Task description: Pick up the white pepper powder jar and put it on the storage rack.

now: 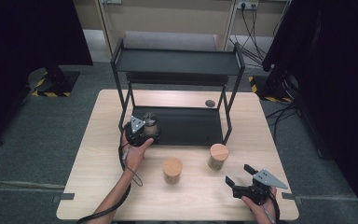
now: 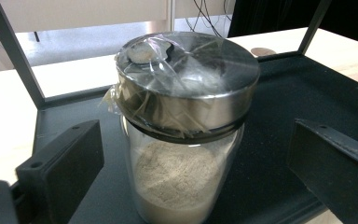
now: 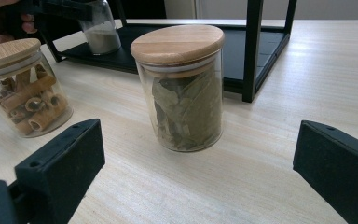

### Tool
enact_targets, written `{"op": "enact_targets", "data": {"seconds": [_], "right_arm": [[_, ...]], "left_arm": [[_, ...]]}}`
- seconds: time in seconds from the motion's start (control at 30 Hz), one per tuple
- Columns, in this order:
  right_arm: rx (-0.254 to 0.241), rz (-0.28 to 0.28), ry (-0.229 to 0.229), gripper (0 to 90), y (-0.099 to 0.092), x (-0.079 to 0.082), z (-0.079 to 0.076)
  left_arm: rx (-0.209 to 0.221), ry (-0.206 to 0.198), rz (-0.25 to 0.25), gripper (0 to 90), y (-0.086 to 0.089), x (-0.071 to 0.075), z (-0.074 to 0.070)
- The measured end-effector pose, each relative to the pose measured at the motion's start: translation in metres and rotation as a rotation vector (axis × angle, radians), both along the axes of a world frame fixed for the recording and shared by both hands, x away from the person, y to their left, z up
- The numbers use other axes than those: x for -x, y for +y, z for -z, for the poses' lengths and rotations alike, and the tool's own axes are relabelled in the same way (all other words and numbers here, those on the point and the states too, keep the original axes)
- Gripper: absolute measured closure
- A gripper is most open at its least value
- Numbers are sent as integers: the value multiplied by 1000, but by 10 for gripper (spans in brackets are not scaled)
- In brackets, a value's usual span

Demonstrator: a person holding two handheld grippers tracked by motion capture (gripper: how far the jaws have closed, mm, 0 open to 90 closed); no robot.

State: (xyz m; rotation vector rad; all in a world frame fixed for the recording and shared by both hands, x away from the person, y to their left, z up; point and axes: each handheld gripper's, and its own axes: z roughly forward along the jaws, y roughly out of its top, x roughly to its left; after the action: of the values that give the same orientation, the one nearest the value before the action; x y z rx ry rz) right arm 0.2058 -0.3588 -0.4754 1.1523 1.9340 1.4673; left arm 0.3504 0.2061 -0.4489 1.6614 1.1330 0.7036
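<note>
the left hand-held gripper (image 2: 186, 158) is released, its jaws standing clear on either side of the metal-lidded jar (image 2: 184, 126) of pale powder, which sits on the bottom shelf of the black rack (image 1: 186, 126). the right hand-held gripper (image 1: 243, 175) rests open on the counter (image 1: 98, 140), facing the jar of leaves (image 3: 182, 88); a jar of sticks (image 3: 21, 88) stands beside it.

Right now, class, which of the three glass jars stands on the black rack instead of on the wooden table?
The metal-lidded jar of pale powder, on the rack's lower shelf. The two wooden-lidded jars stand on the table.
</note>
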Motion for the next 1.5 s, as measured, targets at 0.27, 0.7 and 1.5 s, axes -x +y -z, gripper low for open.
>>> {"op": "enact_targets", "data": {"seconds": [0.27,0.7,1.5], "right_arm": [[1,-1,0,25,0,0,0],[2,-1,-1,25,0,0,0],[3,0,0,25,0,0,0]], "left_arm": [[12,-13,15,38,2,9,1],[14,-24,31,38,6,23,2],[10,-41,63,39,15,46,7]]}}
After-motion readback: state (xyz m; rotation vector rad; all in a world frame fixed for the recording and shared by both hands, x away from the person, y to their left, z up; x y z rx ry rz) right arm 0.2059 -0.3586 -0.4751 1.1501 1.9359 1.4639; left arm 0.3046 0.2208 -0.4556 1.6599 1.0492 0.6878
